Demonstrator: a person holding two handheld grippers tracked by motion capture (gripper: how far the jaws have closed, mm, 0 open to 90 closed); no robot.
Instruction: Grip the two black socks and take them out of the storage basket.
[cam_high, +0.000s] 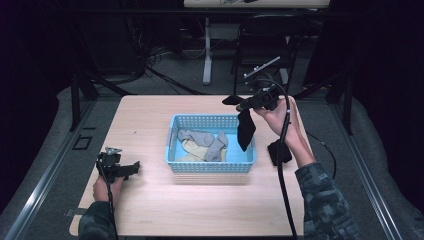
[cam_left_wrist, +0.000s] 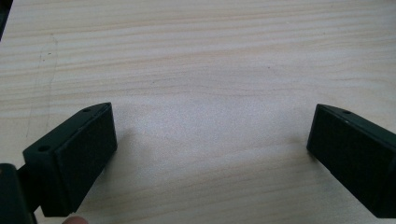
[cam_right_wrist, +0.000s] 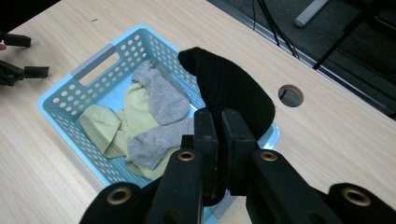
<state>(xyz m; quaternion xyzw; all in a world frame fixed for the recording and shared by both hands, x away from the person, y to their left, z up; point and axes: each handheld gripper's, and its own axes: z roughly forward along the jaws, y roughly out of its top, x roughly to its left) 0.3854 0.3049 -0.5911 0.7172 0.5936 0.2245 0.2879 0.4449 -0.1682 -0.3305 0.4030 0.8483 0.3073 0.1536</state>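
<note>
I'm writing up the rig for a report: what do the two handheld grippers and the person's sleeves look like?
Both the left gripper and the right gripper are black, each with two blocky, flat-faced jaws. The right gripper's arms carry brass-coloured rivets. A black cable trails from each. The left gripper has a small grey plate on top. The sleeves are dark with a camouflage-like pattern.

We note a ribbed knit black sock (cam_right_wrist: 233, 88), matt cloth. The basket (cam_right_wrist: 65, 100) is pale blue perforated plastic, slightly glossy, holding soft grey socks (cam_right_wrist: 161, 98) and yellow socks (cam_right_wrist: 100, 123). The table (cam_left_wrist: 196, 60) shows light wood grain, smooth and matt.
</note>
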